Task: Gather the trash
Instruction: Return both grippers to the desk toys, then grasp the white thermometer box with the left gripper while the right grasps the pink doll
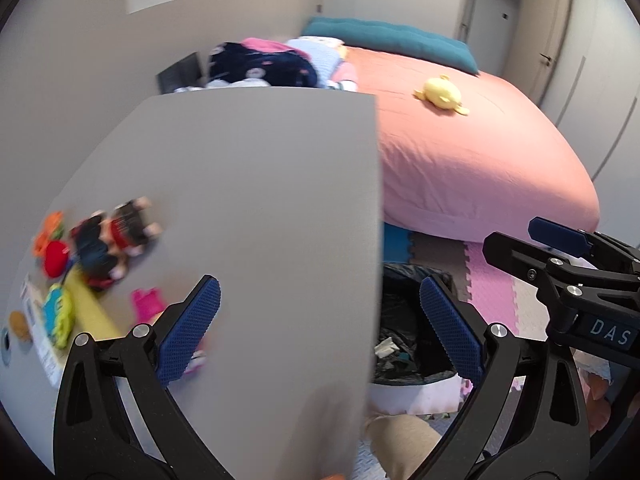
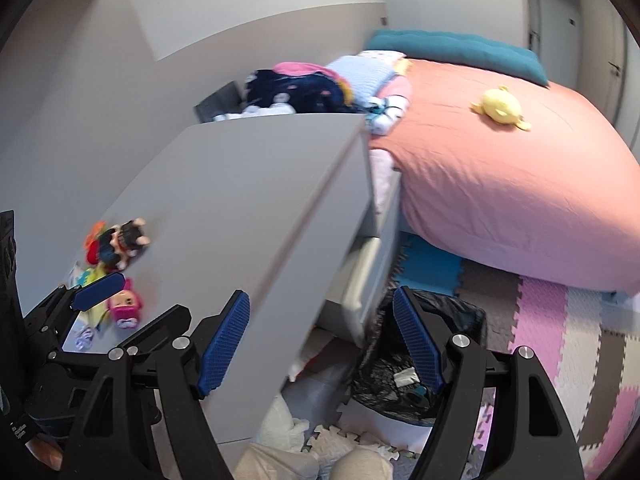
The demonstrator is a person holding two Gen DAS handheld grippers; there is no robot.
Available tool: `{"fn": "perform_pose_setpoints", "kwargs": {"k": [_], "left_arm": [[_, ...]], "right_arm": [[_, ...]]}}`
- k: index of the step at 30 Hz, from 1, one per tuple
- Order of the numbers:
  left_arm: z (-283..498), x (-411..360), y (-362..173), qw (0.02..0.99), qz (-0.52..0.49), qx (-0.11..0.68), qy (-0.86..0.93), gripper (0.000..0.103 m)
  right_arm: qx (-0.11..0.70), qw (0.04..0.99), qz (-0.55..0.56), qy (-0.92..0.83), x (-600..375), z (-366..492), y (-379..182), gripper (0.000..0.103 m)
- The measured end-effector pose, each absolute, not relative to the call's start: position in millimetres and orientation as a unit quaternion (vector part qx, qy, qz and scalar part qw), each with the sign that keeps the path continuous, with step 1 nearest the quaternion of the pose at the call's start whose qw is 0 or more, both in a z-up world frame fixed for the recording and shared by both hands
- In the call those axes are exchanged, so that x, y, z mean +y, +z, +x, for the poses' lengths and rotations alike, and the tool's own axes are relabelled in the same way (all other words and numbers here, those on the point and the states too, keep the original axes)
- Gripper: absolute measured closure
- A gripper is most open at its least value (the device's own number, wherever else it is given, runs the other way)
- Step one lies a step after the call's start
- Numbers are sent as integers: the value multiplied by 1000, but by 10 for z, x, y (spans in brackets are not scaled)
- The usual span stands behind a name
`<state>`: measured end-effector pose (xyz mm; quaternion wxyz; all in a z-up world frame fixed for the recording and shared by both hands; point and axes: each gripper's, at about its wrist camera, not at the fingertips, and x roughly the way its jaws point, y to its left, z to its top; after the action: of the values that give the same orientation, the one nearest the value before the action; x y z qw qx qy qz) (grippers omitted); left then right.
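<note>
Two pairs of tongs hang empty over a child's bedroom, where a bed [image 2: 500, 184] under a salmon cover fills the far side. Nearer stands a grey bench [image 1: 248, 208], a low chest with small toys [image 1: 116, 236] crowding its left end. On the foam floor mat [image 2: 552, 320], just beside the bench's corner, a bin lined with a black trash bag [image 2: 404, 376] already holds a few scraps, a pale crumpled paper [image 2: 406, 376] among them. Both the left tongs [image 1: 320, 328] and the right tongs [image 2: 324, 340] stand wide apart, gripping nothing. No loose litter shows clearly on the bench; blur hides detail. Next pick, as a judgement: slow down, scan the cluttered end, and separate rubbish from toys before closing.
</note>
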<state>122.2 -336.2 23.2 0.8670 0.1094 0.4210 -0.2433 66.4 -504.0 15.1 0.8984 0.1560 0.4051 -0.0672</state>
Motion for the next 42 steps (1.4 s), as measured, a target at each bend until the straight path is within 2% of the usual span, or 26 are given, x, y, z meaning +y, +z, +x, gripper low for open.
{"fn": "perform_pose_setpoints", "kwargs": {"k": [21, 23, 26, 31, 34, 36, 39, 42], "left_arm": [[1320, -1467, 331, 904, 40, 421, -64, 6], [1333, -1336, 291, 903, 32, 425, -49, 8], [1371, -1183, 214, 899, 21, 436, -37, 16], [1462, -1068, 64, 890, 8, 455, -29, 31], [1524, -1027, -21, 884, 0, 467, -25, 43], [1567, -990, -71, 879, -12, 475, -25, 54], [1645, -910, -152, 873, -31, 486, -19, 61], [1709, -857, -201, 872, -41, 488, -12, 62]], "right_arm": [[416, 903, 77, 80, -3432, 1111, 187, 28], [421, 900, 69, 86, -3341, 1149, 136, 31], [433, 894, 63, 97, -3224, 1216, 54, 37], [443, 890, 47, 100, -3100, 1333, -34, 41], [445, 889, 34, 97, -3052, 1385, -76, 46], [450, 887, 31, 96, -3044, 1432, -111, 49], [455, 885, 25, 92, -3031, 1505, -171, 55], [457, 885, 17, 88, -3012, 1566, -225, 57]]}}
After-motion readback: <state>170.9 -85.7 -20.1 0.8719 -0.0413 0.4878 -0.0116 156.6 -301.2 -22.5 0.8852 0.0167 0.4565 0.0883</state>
